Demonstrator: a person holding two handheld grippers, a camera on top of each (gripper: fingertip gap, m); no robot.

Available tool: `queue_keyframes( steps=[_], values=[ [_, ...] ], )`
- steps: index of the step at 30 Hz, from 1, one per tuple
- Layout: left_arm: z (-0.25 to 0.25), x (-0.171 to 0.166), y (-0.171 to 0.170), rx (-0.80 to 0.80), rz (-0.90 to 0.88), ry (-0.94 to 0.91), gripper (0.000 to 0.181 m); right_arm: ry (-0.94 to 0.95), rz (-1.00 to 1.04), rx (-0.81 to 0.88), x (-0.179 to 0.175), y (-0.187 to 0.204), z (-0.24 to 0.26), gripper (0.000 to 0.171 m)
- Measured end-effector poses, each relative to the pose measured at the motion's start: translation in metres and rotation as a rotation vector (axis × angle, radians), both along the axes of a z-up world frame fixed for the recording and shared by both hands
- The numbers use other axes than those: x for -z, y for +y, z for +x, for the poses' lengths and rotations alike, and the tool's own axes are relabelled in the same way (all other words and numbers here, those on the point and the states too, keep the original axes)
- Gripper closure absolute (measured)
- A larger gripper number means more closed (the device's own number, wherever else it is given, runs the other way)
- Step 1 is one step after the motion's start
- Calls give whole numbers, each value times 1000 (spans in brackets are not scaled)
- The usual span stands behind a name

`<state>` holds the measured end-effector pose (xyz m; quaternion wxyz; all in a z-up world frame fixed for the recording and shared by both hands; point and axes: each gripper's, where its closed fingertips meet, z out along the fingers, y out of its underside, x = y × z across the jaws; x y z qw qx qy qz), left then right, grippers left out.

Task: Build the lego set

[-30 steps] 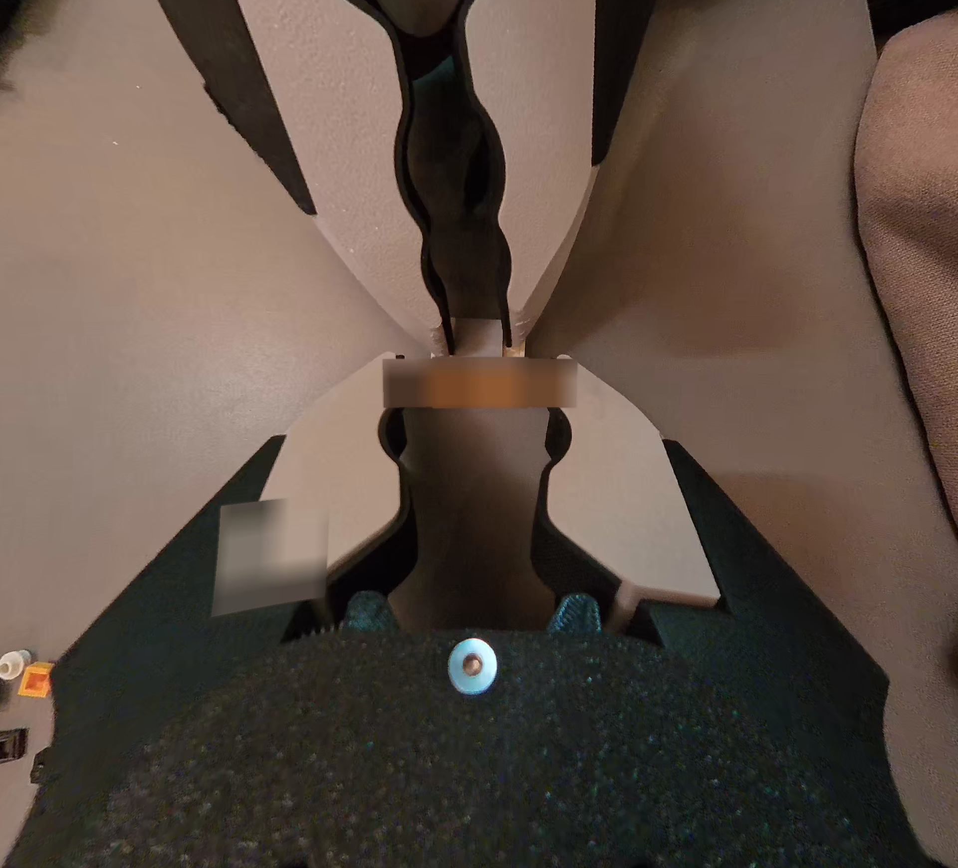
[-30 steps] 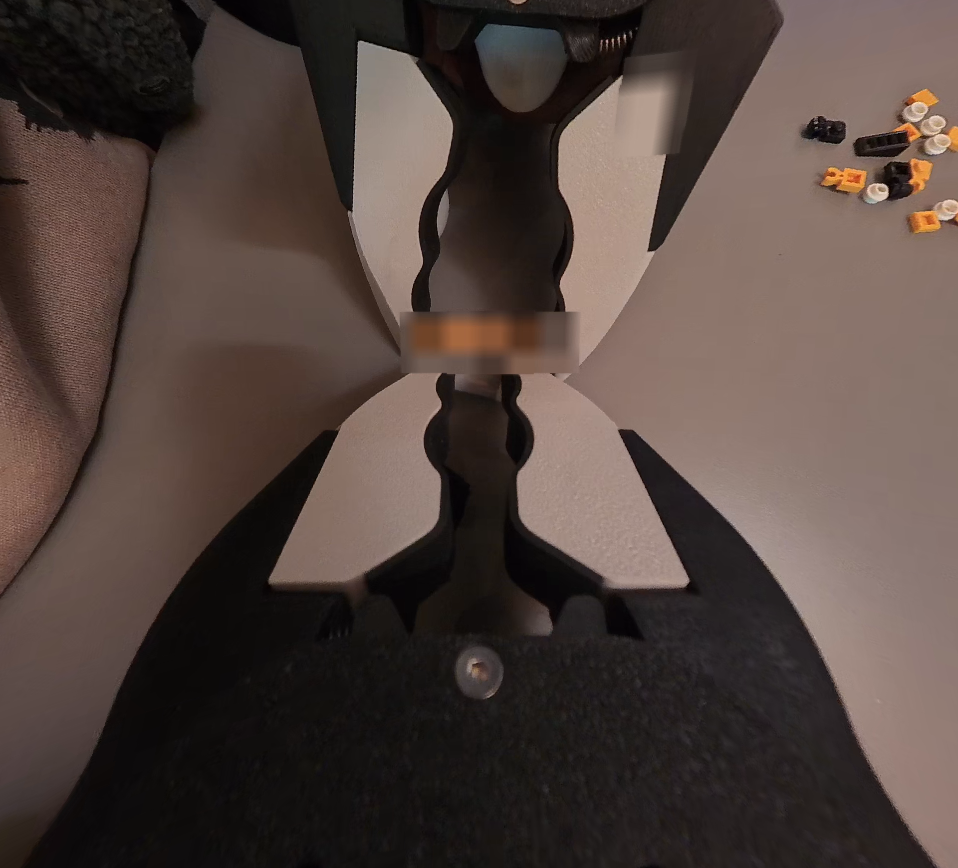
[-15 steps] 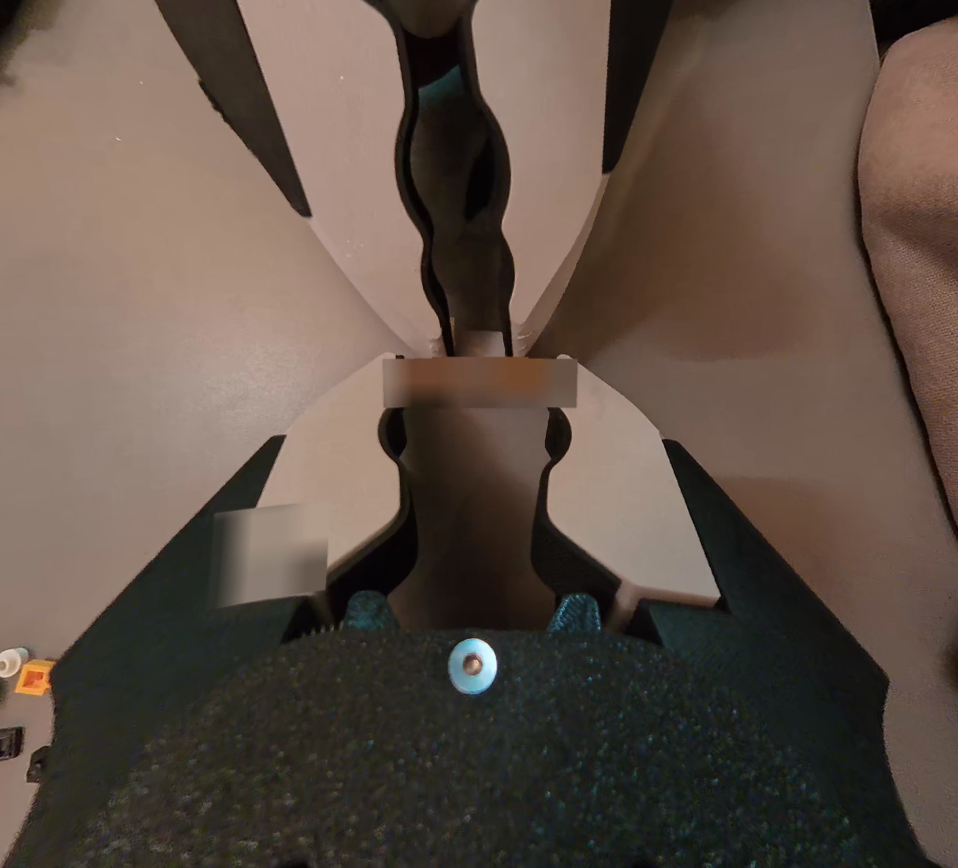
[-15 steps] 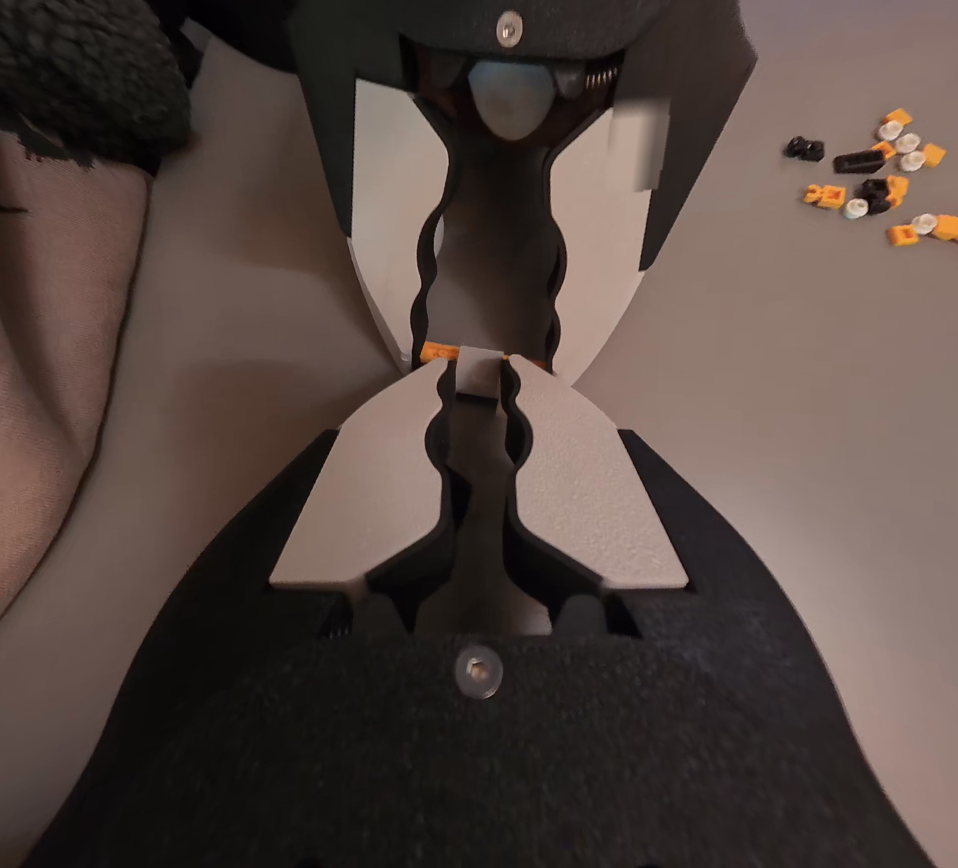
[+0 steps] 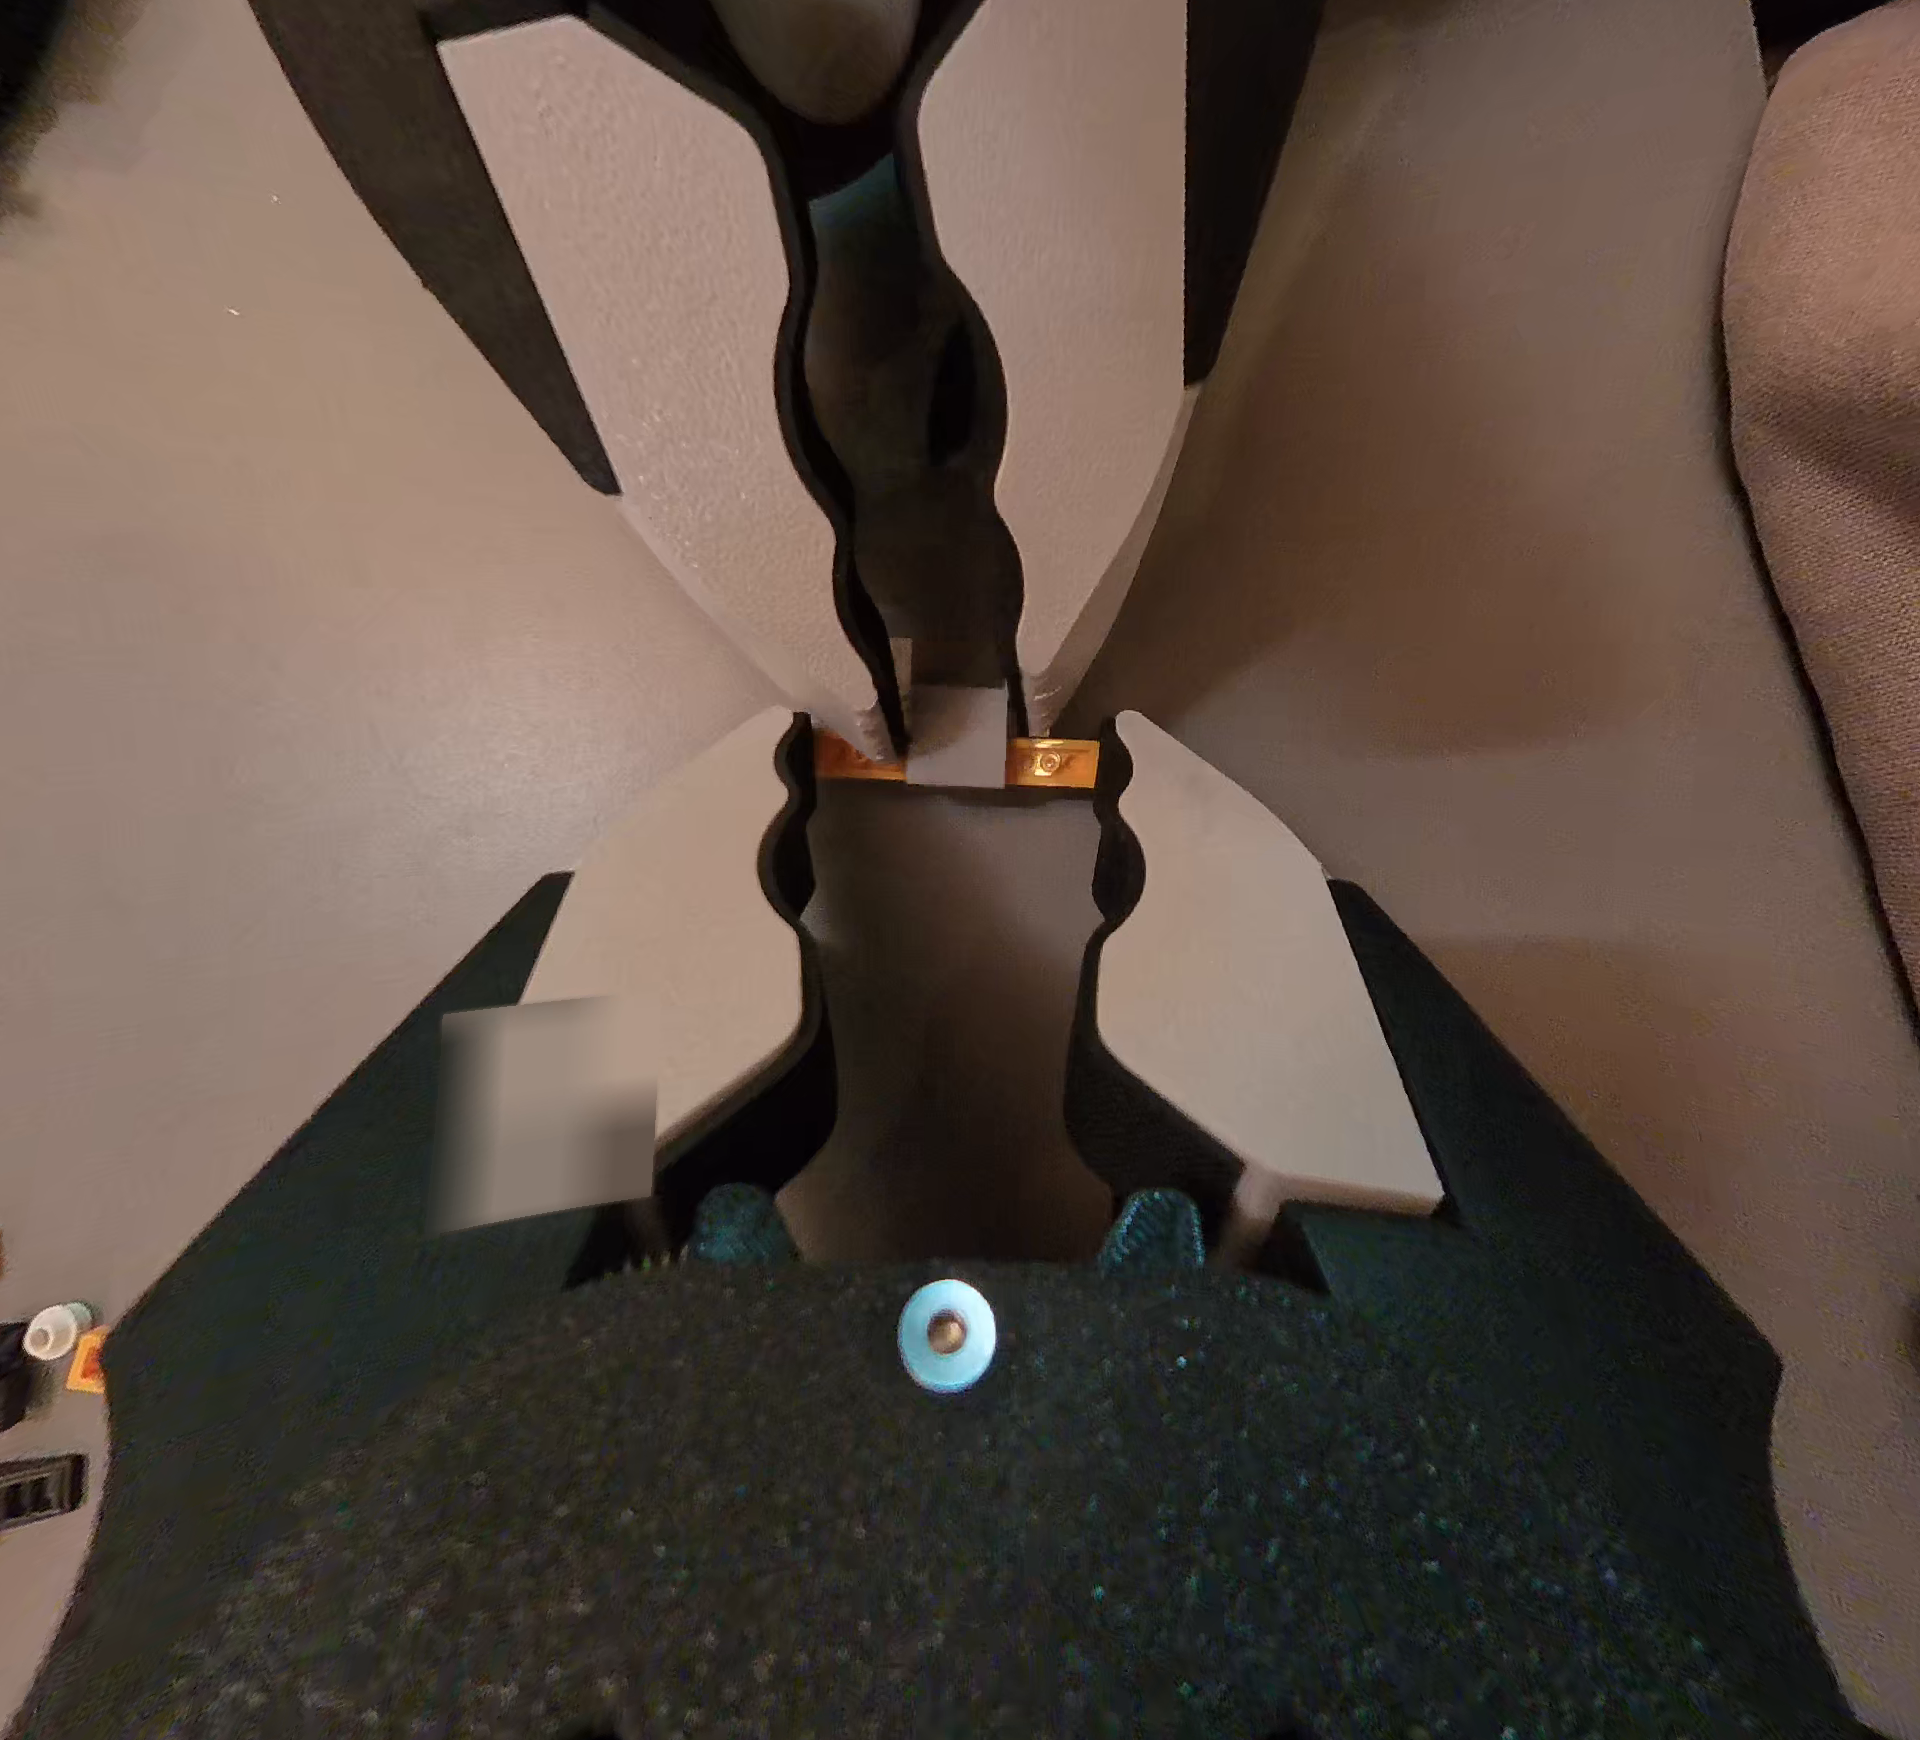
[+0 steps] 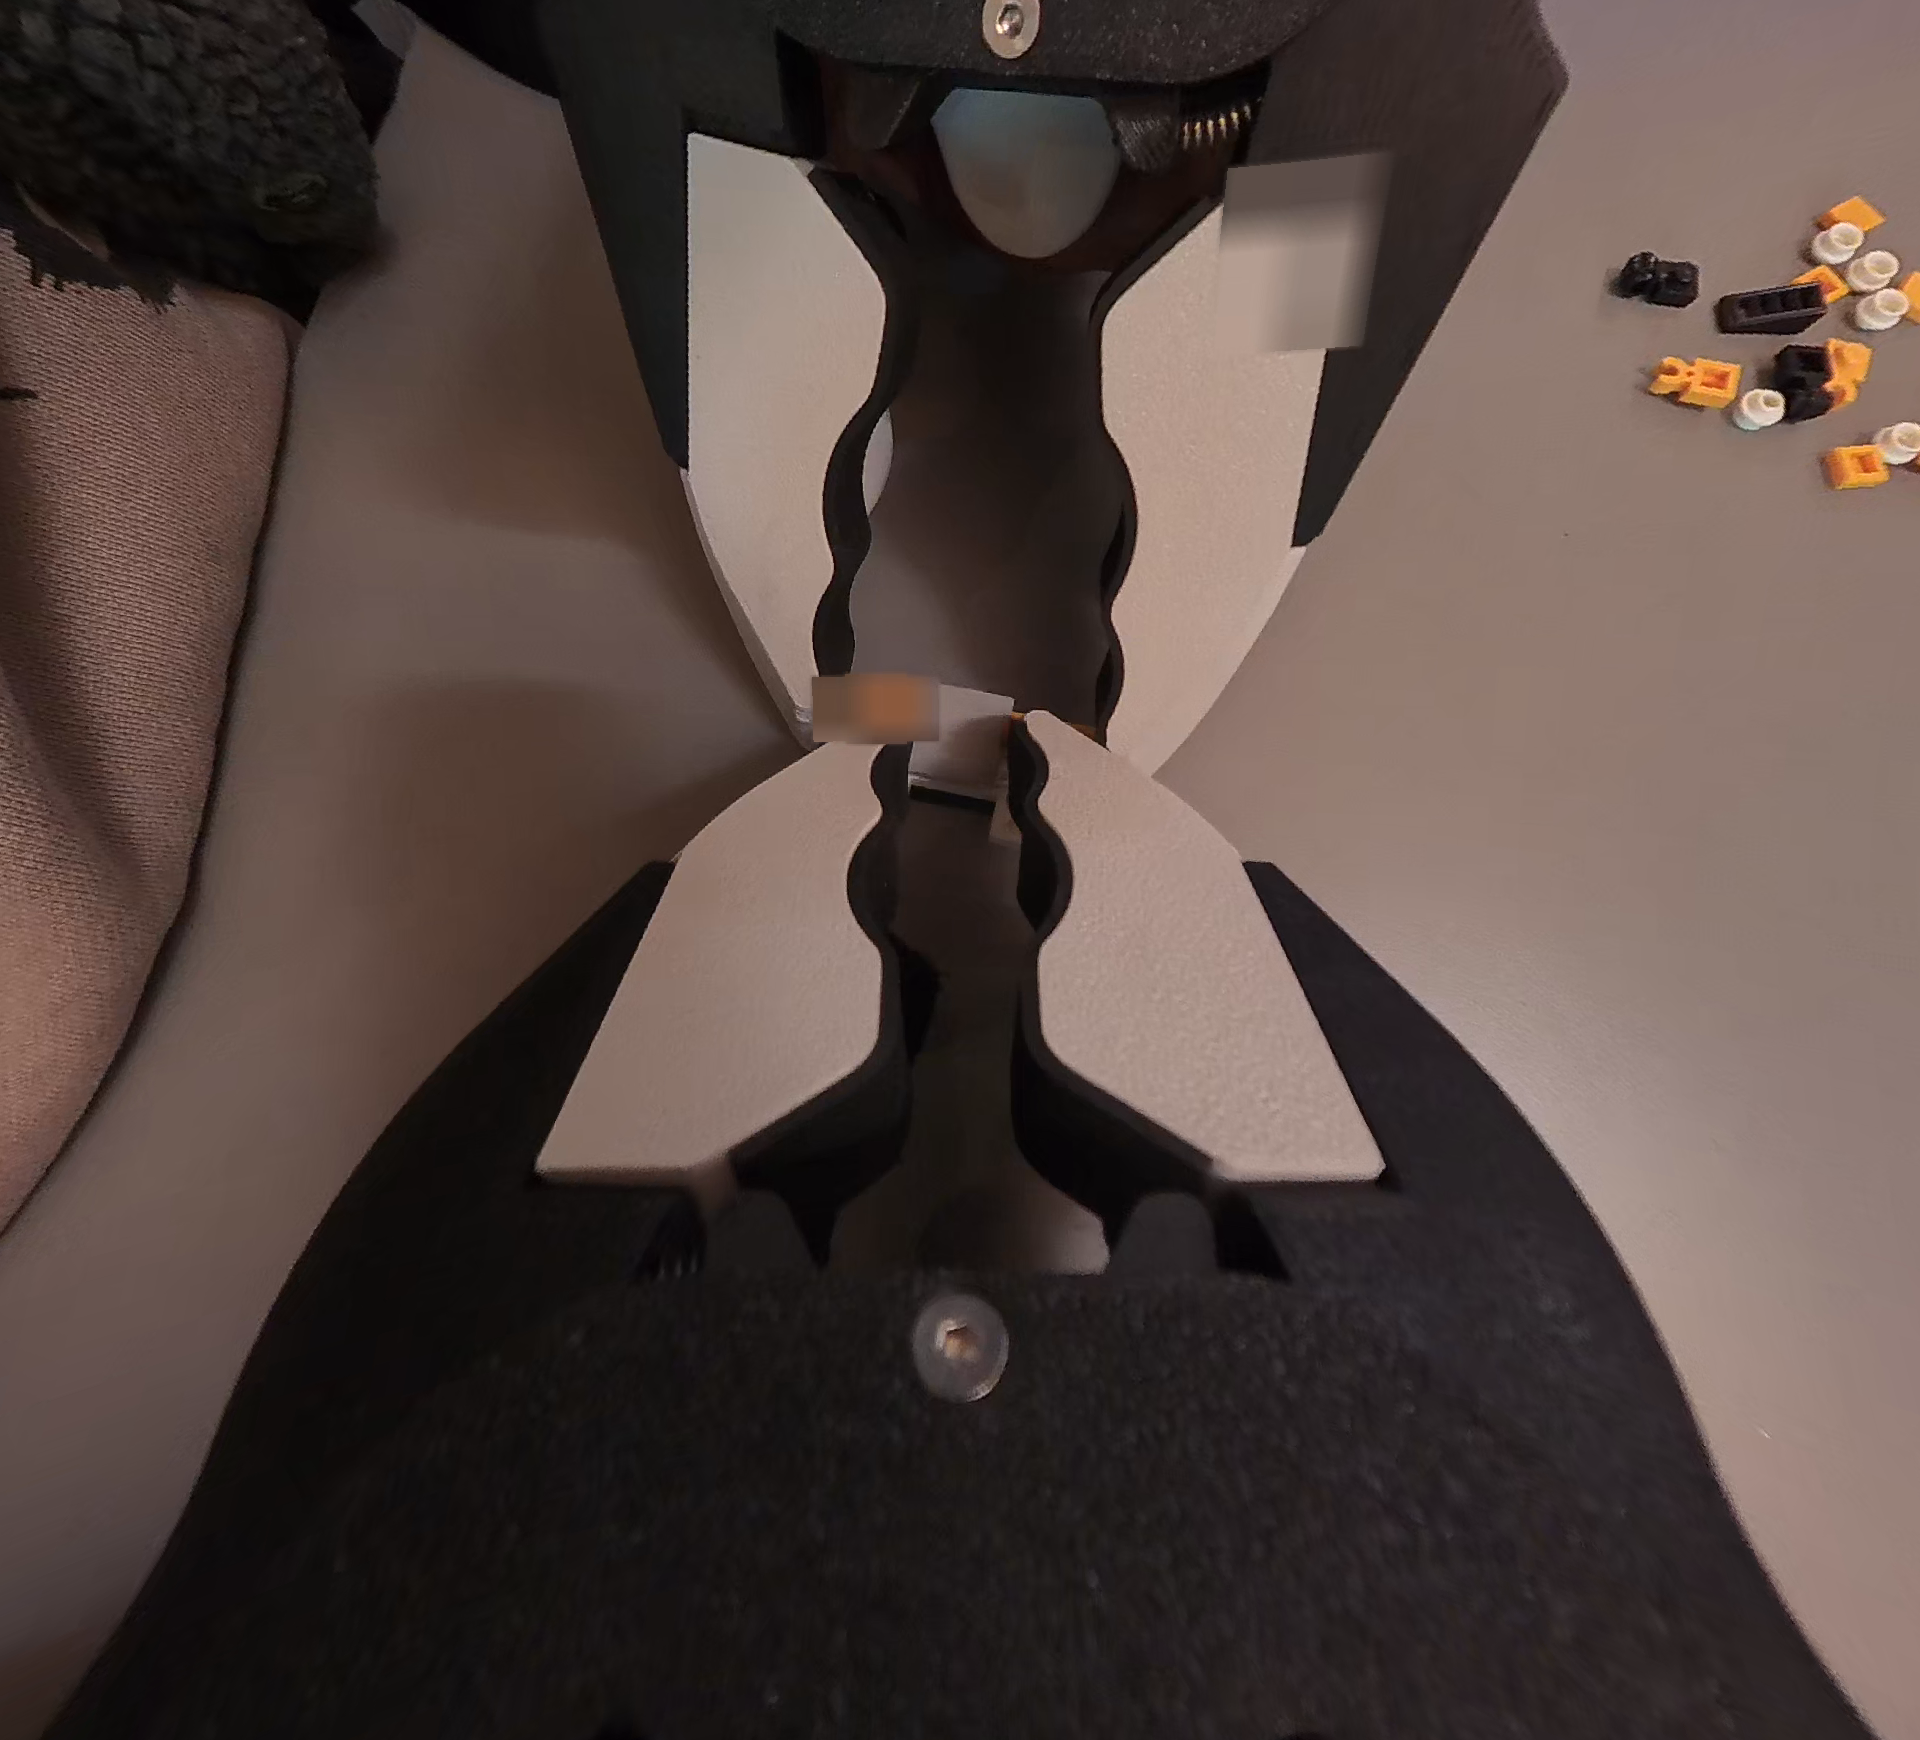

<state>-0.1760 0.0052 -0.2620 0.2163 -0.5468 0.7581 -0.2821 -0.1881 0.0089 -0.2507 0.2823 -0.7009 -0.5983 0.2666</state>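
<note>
both jaws clamped, left gripper point(image 5: 954, 760) on orange plate point(image 5: 1049, 762), right gripper point(image 6: 951, 760) on grey brick point(image 6: 971, 722)

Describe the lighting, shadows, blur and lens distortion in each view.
Left wrist view: dim, warm light; soft shadows on the table; wide-angle bowing of the left gripper; orange plate sharp. Right wrist view: similarly dim; loose lego pieces fairly crisp; right gripper bowed; a mosaic patch hides part of the plate.
</note>
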Motion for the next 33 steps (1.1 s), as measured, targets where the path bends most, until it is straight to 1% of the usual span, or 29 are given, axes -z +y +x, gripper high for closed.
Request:
queue_keyframes(
  steps=[15, 18, 20, 23, 26, 28, 33],
  values=[
    [-2, 0, 3, -22, 5, 17, 130, 17, -9, 10, -2, 1, 3, 152],
    [-3, 0, 5, -33, 9, 22, 130, 35, -17, 36, -6, 4, 8, 150],
    [-4, 0, 7, -42, 15, 25, 130, 68, -41, 89, -10, 9, 14, 150],
    [-7, -1, 14, -70, 27, 32, 130, 118, -147, 244, -10, 24, 24, 145],
    [-8, -5, 24, -109, 29, 35, 130, 257, -380, 364, -13, 29, 20, 141],
    [-10, -9, 31, -126, 44, 41, 130, 333, -484, 405, -17, 31, 17, 137],
    [-13, -21, 42, -144, 91, 50, 130, 477, -641, 483, -27, 37, 6, 135]
  ],
)
